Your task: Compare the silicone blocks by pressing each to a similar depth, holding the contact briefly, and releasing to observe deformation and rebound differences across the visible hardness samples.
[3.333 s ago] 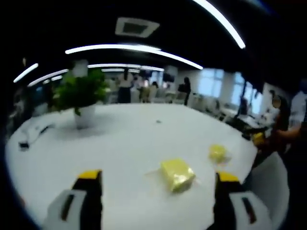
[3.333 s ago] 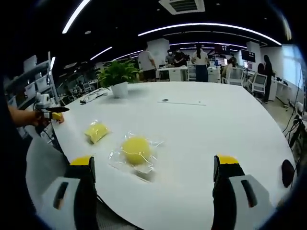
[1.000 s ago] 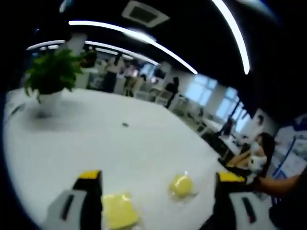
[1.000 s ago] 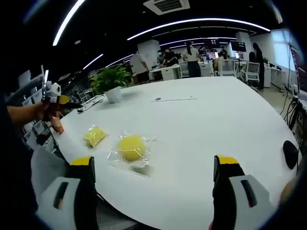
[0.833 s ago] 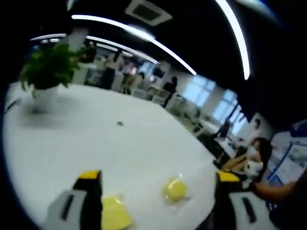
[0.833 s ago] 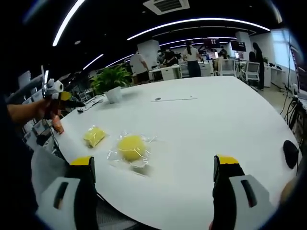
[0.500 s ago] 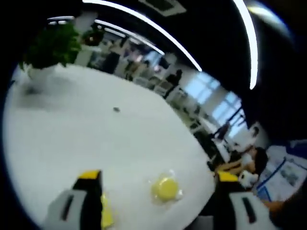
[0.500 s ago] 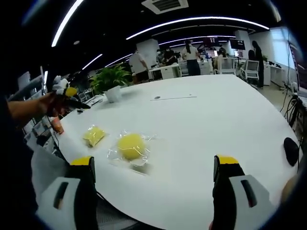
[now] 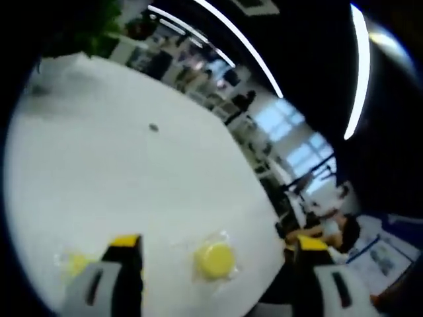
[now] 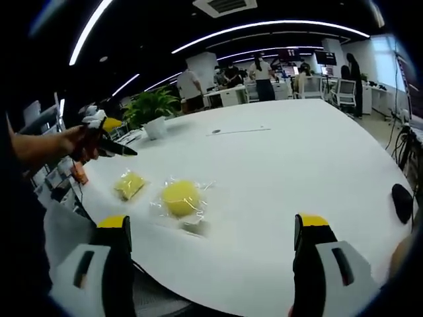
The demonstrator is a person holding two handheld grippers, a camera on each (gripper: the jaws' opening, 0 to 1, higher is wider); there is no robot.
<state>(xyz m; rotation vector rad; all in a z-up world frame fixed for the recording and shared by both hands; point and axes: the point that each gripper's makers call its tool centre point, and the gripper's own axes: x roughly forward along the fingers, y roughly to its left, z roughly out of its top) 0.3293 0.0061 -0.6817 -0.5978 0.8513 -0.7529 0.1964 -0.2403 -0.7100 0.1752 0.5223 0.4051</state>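
1. Jaws of the right gripper stand wide apart with nothing between them, their yellow-tipped ends rising from the bottom of the right gripper view above the near edge of the white table.

2. Just ahead of that gripper, a round yellow block lies in a crinkled clear wrapper on the table top. Beside it, nearer the table's edge, lies a squarish yellow block, also wrapped; the two are near each other but apart.

3. At the left of the right gripper view a hand holds the left gripper in the air above the table edge, close to the squarish block without touching it. Its dark jaws point toward the table centre, but from here I cannot tell their spacing.

4. In the left gripper view – blurred and strongly tilted – the left gripper's own jaws stand wide apart and hold nothing. The round yellow block sits on the table between them, and the squarish yellow block shows dimly beyond the left jaw.

5. A potted plant stands farther back on the table, with a thin dark line marked on the surface – its nature is unclear. A small dark object rests near the right-hand edge.

6. People stand among desks in the background, under long ceiling lights.
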